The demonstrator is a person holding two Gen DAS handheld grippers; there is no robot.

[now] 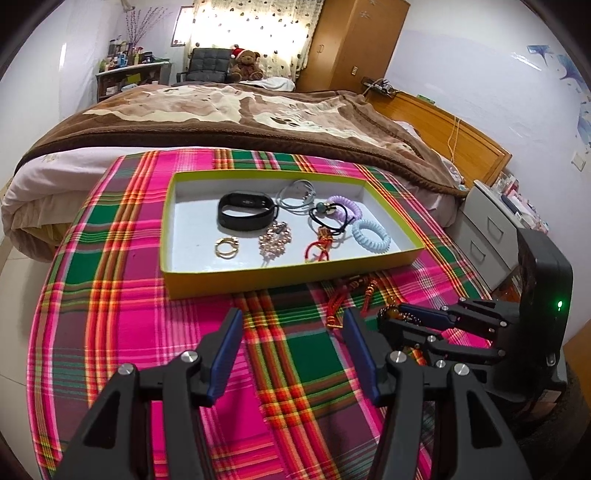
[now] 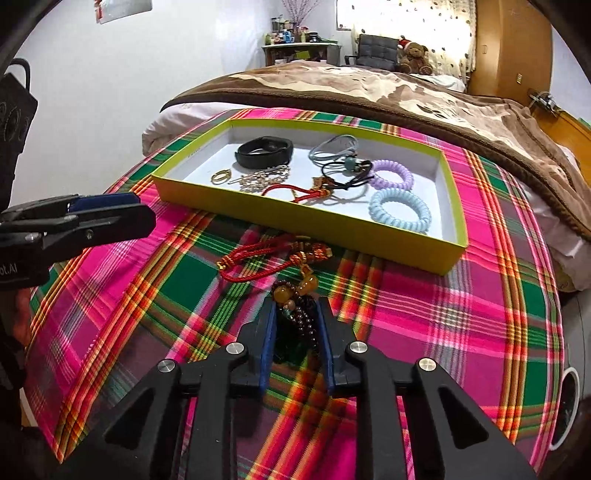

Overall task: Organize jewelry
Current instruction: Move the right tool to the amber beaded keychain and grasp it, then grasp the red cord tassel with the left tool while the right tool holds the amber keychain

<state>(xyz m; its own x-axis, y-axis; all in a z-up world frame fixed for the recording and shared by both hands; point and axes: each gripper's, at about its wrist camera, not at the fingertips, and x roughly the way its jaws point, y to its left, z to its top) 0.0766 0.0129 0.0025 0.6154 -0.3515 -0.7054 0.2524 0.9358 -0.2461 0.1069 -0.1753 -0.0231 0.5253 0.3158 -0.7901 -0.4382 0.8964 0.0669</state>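
My right gripper has its jaws closed on the dark brown bead bracelet with amber beads, just in front of the shallow yellow-green cardboard tray; its red knotted cord trails on the plaid cloth and could, I judge, snag the tray wall when lifted. My left gripper hangs open and empty nearby. Inside the tray I count one black band, one gold ring, two coil ties and a few more pieces.

Bright backlit curtained window blown out; fisheye edges warped.

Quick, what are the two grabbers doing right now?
Left gripper: open, holding nothing.
Right gripper: shut on the bead bracelet.
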